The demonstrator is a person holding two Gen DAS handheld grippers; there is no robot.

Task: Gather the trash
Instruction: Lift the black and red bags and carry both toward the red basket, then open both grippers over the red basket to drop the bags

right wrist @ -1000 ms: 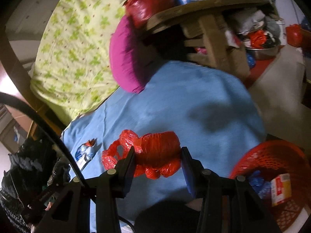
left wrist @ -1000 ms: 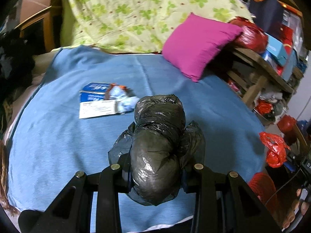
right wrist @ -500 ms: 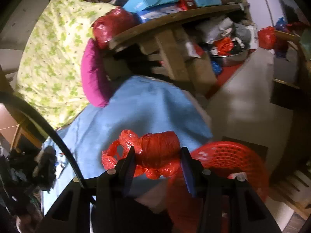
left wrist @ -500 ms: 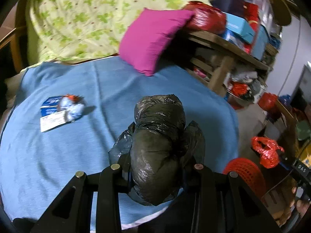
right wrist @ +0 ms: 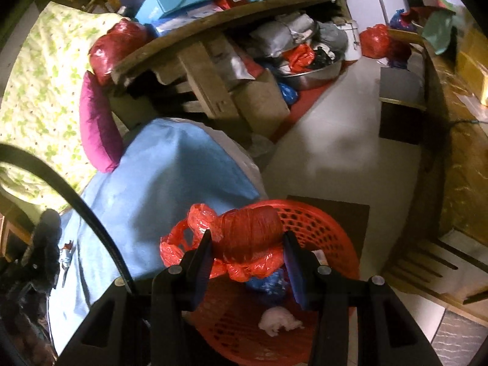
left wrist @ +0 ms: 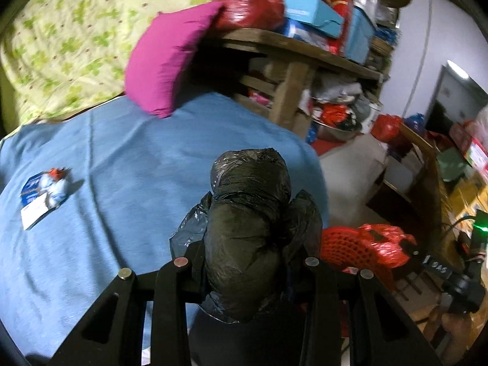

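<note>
My left gripper (left wrist: 247,256) is shut on a black plastic bag bundle (left wrist: 248,228) and holds it above the right edge of the blue bed cover (left wrist: 106,167). My right gripper (right wrist: 247,245) is shut on a red plastic bag bundle (right wrist: 244,238) and holds it over the red mesh basket (right wrist: 332,235) on the floor. The basket (left wrist: 341,244) and the red bag (left wrist: 384,244) also show in the left wrist view. Blue-and-white packaging with a crumpled wrapper (left wrist: 42,195) lies on the cover at the left.
A magenta pillow (left wrist: 167,61) leans on a green-patterned quilt (left wrist: 61,36). A wooden shelf (right wrist: 219,24) loaded with boxes and bags stands by the bed. The basket holds a white wad (right wrist: 279,320) and blue scraps (right wrist: 268,283). Pale floor (right wrist: 335,152) lies beyond; a wooden counter (right wrist: 463,164) at right.
Both grippers have swung right, away from the bed middle. The right gripper with the red bag now hangs over the red basket; the left gripper with the black bag has neared the bed's edge.
</note>
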